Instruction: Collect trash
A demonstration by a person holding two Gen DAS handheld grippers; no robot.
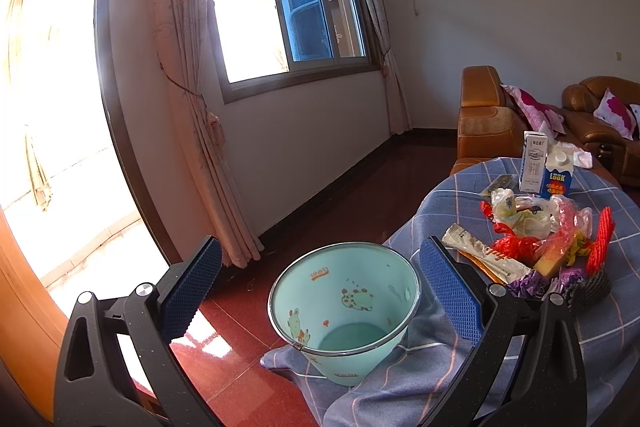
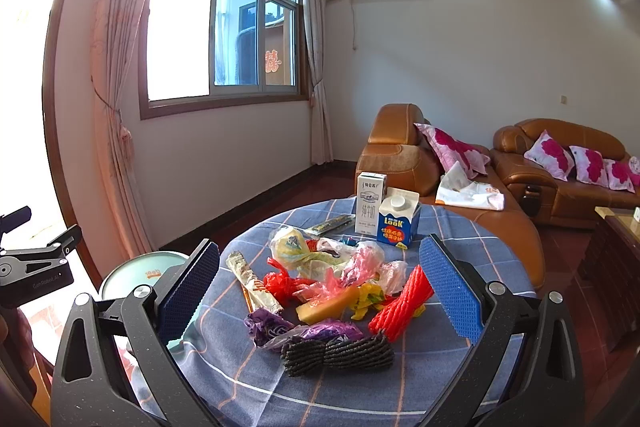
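Observation:
A pale green bin [image 1: 344, 311] with cartoon prints stands empty beside the round table [image 2: 460, 359], between the open fingers of my left gripper [image 1: 320, 291]. Its rim also shows in the right wrist view [image 2: 140, 269]. A pile of trash lies on the blue checked cloth: a red foam net [image 2: 400, 303], black foam netting [image 2: 340, 351], purple wrappers [image 2: 268, 323], a yellow piece [image 2: 328, 305], red plastic [image 2: 284, 283], clear bags [image 2: 360, 259] and a long snack wrapper [image 2: 252, 283]. My right gripper [image 2: 320, 291] is open and empty, above the pile.
Two cartons, a white milk box [image 2: 370, 203] and a blue one [image 2: 398, 223], stand at the table's far side. Brown leather sofas [image 2: 560, 163] with pink pillows lie behind. A window and curtains are on the left. The floor is red tile [image 1: 240, 347].

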